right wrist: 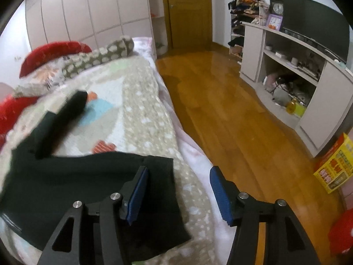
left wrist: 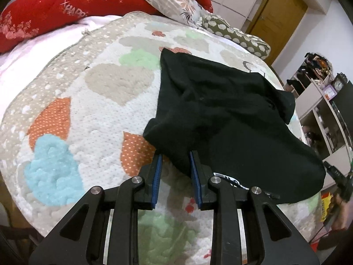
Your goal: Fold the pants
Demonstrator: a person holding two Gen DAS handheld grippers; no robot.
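The black pants (left wrist: 220,110) are spread rumpled on the bed's quilt (left wrist: 97,101), near its edge. A fold of cloth is pinched by the left gripper (left wrist: 175,155), probably for lifting. The right gripper (right wrist: 178,176) is held spread, nothing between its fingers, beside the hem.

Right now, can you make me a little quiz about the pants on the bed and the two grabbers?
1. True or false: the left gripper has black pants fabric between its blue pads.
2. In the right wrist view, what lies beyond the edge of the quilt: A) carpet, B) wooden floor, C) tiles?
3. Fill in: the right gripper has its jaws wide ____.

Key:
1. True; a fold of the pants sits between the pads.
2. B.
3. Open; nothing is between the fingers.
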